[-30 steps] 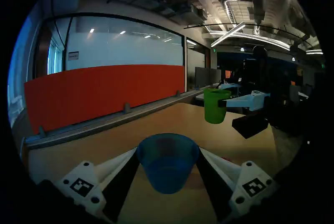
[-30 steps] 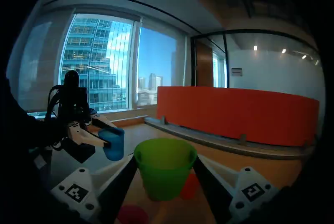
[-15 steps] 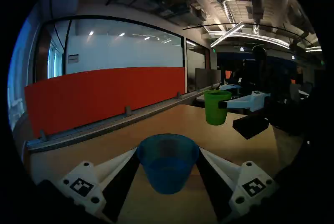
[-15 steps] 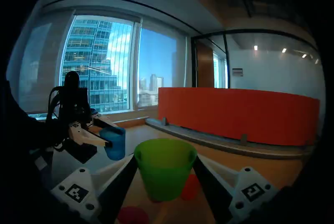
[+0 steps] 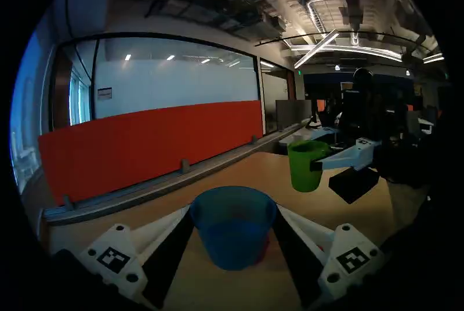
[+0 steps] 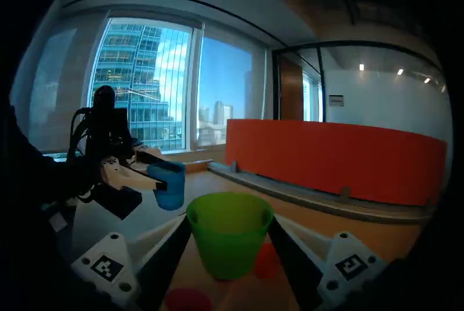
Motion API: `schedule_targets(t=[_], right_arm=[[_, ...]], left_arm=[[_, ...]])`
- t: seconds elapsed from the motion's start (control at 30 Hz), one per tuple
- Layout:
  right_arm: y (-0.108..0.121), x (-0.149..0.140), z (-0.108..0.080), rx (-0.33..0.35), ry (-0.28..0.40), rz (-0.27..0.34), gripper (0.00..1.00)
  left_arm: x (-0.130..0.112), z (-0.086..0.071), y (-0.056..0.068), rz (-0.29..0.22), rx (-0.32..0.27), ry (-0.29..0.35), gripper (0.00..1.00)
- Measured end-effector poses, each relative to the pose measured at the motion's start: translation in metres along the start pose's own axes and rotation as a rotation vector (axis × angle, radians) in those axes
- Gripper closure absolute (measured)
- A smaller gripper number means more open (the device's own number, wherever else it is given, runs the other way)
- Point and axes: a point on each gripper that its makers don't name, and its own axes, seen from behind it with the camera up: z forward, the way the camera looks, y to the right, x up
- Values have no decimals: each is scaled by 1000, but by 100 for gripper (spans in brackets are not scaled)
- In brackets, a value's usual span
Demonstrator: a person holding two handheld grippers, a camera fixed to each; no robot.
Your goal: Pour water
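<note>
My left gripper (image 5: 233,235) is shut on a translucent blue cup (image 5: 233,227), held upright above the wooden table (image 5: 191,186). In the right gripper view the same blue cup (image 6: 169,184) hangs at the left, clamped by the left gripper (image 6: 162,184). My right gripper (image 6: 229,235) is shut on a green cup (image 6: 229,232), also upright. In the left gripper view that green cup (image 5: 304,164) floats at the right, held by the right gripper (image 5: 316,166). The two cups stay apart. I cannot make out a water level.
An orange partition (image 5: 151,137) with a grey rail runs along the table's far edge. A red cup (image 6: 267,259) and a pink one (image 6: 187,299) stand on the table below the green cup. Tall windows (image 6: 145,102) lie behind the left gripper.
Both cups have risen a little and drawn closer to each other: the green cup sits lower and nearer in the left gripper view, the blue cup nearer the centre in the right gripper view.
</note>
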Motion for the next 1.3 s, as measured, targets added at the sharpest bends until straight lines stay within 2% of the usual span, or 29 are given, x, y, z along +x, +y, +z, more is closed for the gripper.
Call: schedule_targets(t=[1.3], right_arm=[[-57, -19, 34, 132, -28, -19, 9]], left_arm=[[74, -6, -4, 313, 85, 51, 12]])
